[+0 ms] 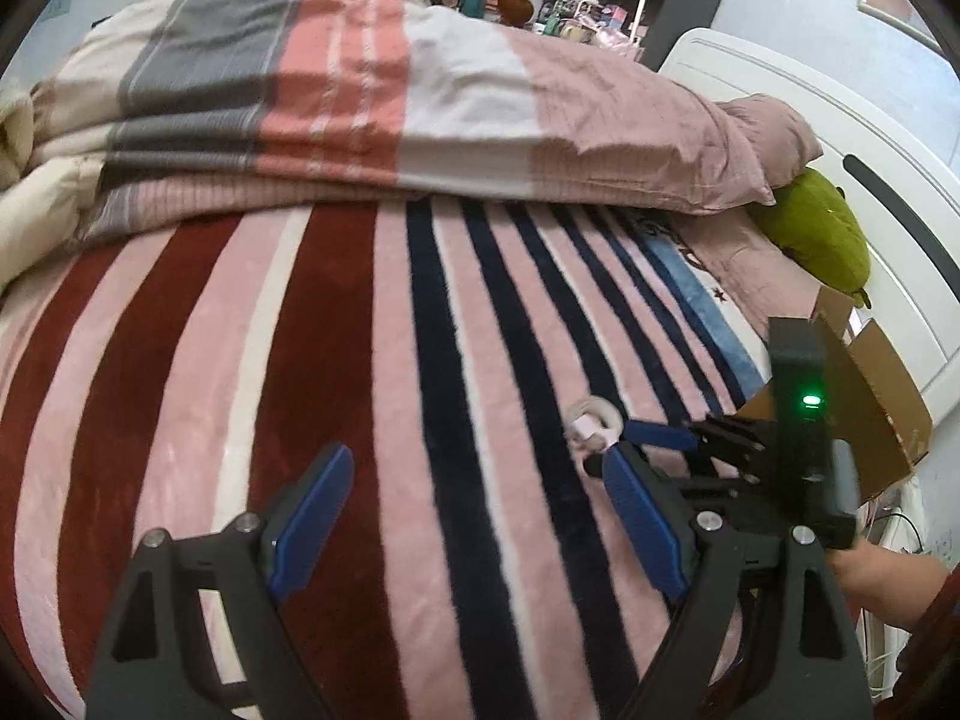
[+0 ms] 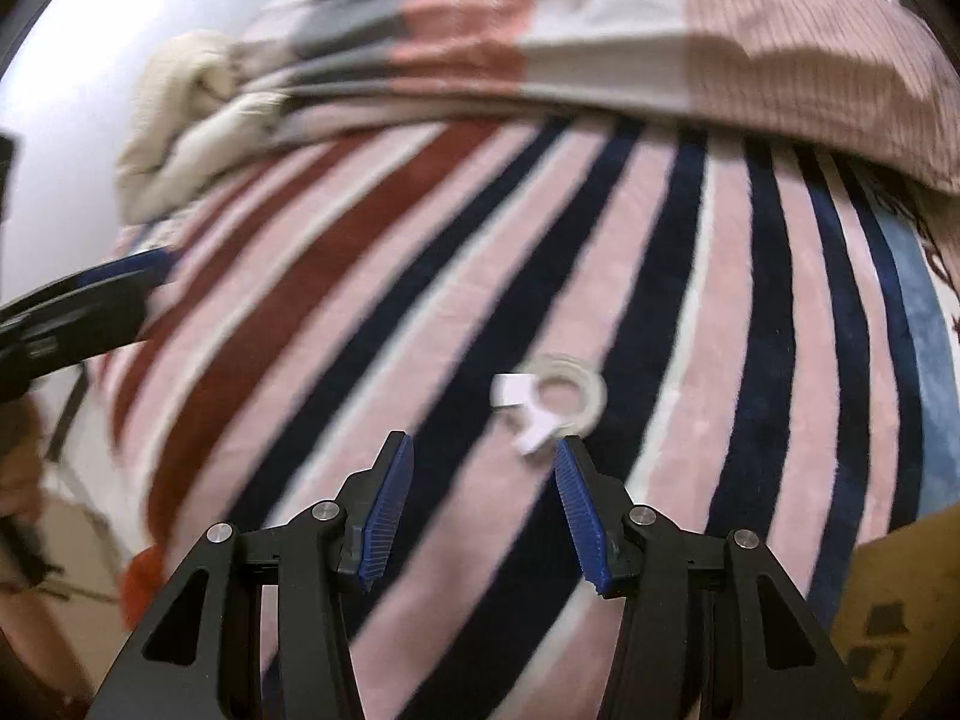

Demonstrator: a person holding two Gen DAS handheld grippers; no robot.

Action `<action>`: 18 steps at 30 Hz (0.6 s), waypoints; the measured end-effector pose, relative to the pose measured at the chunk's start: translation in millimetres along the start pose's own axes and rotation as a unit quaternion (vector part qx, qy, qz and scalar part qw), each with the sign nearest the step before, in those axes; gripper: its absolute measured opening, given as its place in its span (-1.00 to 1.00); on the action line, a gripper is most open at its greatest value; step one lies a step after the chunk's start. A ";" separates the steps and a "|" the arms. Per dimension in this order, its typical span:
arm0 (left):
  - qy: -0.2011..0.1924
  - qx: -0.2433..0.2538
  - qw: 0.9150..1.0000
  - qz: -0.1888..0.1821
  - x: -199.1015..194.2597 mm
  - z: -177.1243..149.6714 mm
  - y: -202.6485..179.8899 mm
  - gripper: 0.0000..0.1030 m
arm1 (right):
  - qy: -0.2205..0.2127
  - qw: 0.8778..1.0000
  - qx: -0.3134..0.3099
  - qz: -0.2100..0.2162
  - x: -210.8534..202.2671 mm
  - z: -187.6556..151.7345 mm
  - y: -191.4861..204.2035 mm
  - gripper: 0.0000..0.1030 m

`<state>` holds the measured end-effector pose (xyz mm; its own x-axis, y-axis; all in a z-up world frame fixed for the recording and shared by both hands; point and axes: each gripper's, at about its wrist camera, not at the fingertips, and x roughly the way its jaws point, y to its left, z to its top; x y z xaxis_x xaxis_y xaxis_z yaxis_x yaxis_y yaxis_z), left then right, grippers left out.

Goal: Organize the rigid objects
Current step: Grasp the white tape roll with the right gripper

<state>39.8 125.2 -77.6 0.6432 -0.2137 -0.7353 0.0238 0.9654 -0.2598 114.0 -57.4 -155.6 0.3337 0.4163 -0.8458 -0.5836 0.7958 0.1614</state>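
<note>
Approach to a pick on a bed. The right gripper, jaws parted and empty, points down at a white ring-shaped object lying on the striped blanket, just off its right pad at about one o'clock. A good grasp would shift toward one o'clock to centre the ring before closing. The left gripper is wide open, holding nothing. A cardboard box stands at three o'clock; its contents are hidden.
</note>
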 end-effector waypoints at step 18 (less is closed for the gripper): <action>0.007 0.050 0.994 -0.097 -13.8 17.5 -63.9 0.61 | -0.079 0.992 -0.097 0.023 -72.0 -0.9 37.0 -0.24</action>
<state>42.8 69.1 -39.9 0.6086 -0.3988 -0.6860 0.2228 0.9156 -0.3346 67.7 -58.3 -89.2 0.4064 0.5263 -0.7469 -0.7271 0.6813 0.0845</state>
